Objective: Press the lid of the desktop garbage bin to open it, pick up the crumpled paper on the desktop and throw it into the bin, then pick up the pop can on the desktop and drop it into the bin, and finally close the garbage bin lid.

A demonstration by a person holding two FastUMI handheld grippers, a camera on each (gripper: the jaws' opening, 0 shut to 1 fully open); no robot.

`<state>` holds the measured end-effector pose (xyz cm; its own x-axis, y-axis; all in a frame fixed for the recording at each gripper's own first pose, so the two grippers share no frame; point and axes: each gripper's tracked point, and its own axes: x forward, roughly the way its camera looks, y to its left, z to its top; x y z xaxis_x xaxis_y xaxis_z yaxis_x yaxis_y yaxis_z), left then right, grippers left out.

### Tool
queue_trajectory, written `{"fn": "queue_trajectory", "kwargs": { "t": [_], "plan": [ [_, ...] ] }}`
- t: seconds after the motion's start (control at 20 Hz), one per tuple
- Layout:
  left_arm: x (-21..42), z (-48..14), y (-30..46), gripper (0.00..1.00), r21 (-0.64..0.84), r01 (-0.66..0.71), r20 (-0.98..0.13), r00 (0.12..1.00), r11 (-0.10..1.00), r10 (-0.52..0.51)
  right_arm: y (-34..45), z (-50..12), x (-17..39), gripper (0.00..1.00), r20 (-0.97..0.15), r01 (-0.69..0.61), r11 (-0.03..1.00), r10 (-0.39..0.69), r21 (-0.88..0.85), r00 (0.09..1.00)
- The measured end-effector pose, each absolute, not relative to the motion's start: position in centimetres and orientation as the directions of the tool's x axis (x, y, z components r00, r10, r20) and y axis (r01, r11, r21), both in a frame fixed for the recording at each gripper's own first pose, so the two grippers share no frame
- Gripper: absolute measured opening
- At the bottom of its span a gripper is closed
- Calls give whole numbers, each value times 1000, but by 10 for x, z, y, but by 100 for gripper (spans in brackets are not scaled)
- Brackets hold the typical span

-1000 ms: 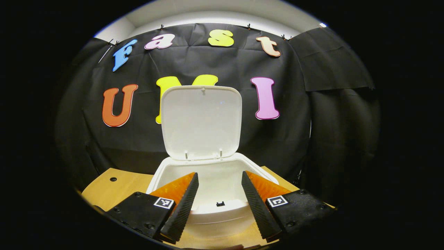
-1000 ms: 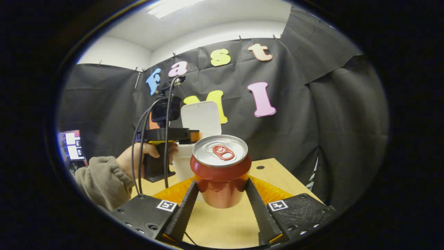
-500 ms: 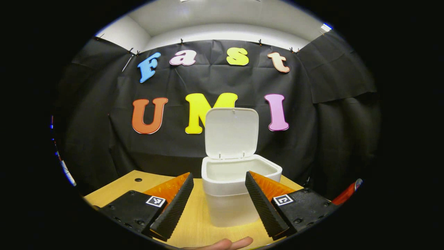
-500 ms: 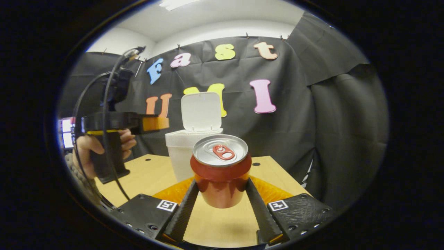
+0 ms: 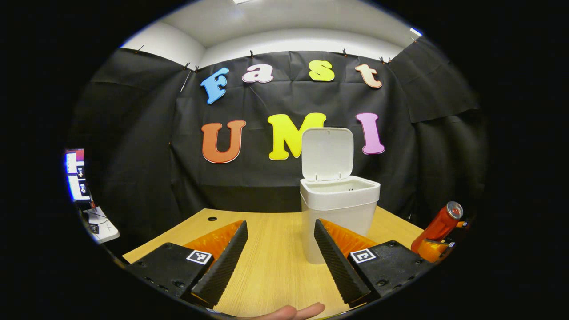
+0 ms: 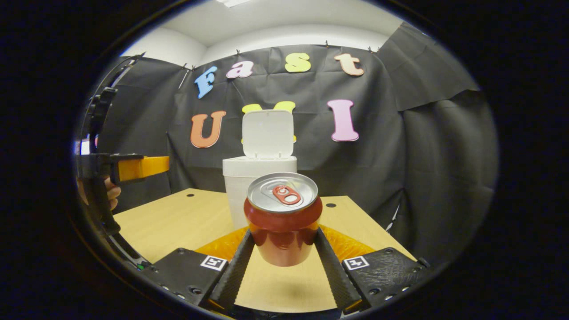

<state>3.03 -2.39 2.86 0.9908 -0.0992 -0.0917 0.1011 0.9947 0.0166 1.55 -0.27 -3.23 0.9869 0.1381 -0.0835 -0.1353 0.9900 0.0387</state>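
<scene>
The pop can [image 6: 283, 218] is pinched between the two fingers of the right claw [image 6: 284, 258], upright and lifted off the counter [image 6: 178, 218]; from the left gripper view the same can [image 5: 438, 224] shows far to the right. The garbage bin [image 6: 258, 178] stands behind it on the counter, apart from it, with its lid [image 6: 268, 133] raised upright. Compared with a second ago, the left claw [image 5: 280, 253] has drawn back from above the bin mouth and to the side; its fingers are spread and hold nothing. I see no crumpled paper on the counter, so probably it is already inside the bin, and the can is the next thing to drop.

The counter is light wood with small round holes [image 6: 330, 205]. Black cloth [image 5: 133, 133] hangs around the booth, under a white ceiling [image 5: 284, 22].
</scene>
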Motion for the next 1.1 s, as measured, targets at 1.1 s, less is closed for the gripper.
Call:
{"fn": "queue_trajectory", "kwargs": {
  "t": [1.1],
  "plan": [
    [2, 21, 33, 97, 5, 111, -56, 992, 994, -111, 96, 125, 54, 80, 62, -197, 979, 201, -57, 978]
  ]
}}
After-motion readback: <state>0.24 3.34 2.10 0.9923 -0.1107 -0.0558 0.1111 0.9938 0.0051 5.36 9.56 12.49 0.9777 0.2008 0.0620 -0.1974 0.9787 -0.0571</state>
